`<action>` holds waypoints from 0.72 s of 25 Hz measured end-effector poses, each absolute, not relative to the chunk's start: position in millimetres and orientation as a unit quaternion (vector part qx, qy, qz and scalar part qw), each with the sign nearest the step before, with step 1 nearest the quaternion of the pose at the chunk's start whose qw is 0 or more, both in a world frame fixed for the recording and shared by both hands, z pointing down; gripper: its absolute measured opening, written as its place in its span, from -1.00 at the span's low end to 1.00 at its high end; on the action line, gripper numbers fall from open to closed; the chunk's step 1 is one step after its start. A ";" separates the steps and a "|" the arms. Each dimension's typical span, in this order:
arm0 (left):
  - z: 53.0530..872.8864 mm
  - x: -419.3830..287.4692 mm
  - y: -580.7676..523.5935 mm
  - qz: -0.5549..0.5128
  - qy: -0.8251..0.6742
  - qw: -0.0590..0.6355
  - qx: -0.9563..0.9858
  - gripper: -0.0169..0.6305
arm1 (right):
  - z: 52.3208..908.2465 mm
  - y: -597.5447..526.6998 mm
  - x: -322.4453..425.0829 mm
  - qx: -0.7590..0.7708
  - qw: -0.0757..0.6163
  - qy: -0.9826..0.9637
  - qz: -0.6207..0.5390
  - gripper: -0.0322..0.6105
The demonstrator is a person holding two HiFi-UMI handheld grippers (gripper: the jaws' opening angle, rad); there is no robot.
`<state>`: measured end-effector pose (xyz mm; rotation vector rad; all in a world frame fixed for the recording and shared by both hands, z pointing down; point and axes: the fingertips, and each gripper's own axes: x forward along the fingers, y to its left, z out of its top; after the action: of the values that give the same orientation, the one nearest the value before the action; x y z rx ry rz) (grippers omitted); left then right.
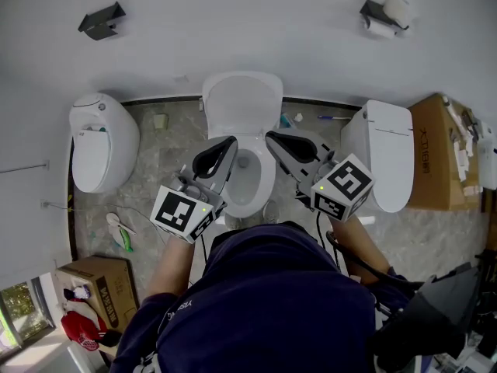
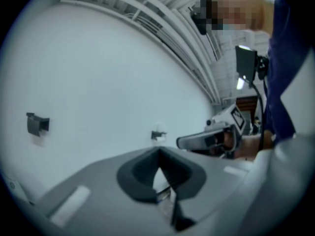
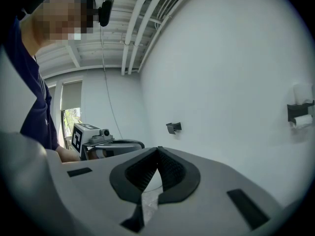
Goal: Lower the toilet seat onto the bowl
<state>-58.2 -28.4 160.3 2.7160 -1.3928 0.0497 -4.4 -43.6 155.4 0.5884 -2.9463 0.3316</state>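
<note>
- Dark blue shirt (image 1: pixel 272 301) fills the bottom of the head view. Small white lettering on its shoulder is too blurred to read.
- Black-and-white square markers cover the left cube (image 1: pixel 182 212) and the right cube (image 1: pixel 342 186). They carry no words.
- Print on the cardboard box (image 1: pixel 439 150) at 3 o'clock and on the second box (image 1: pixel 97 286) at 8 o'clock is too small to read.
- Left tongs (image 1: pixel 231 144) are closed tip to tip with nothing between them, over the bowl (image 1: pixel 252 200) at its 10 o'clock edge.
- Right tongs (image 1: pixel 272 138) are likewise closed and empty, over the bowl's 2 o'clock edge. Whether either pair touches porcelain cannot be told.
- Toilet seat (image 1: pixel 242 103) stands raised at the bowl's 12 o'clock, against the white wall (image 1: pixel 248 29), just beyond both tips.
- Two more toilets flank it with lids down: the left toilet (image 1: pixel 101 142) at 9 o'clock and the right toilet (image 1: pixel 380 154) at 3 o'clock.
</note>
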 end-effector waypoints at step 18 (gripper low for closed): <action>165.1 -63.8 -23.2 0.022 -0.469 0.051 0.881 -0.94 | 172.5 -38.8 -1.1 0.199 0.068 -0.970 0.126 -0.88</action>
<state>-63.8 -23.2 165.1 2.6829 -1.4292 0.0663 -1.1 -38.8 172.5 0.5980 -2.9199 0.3798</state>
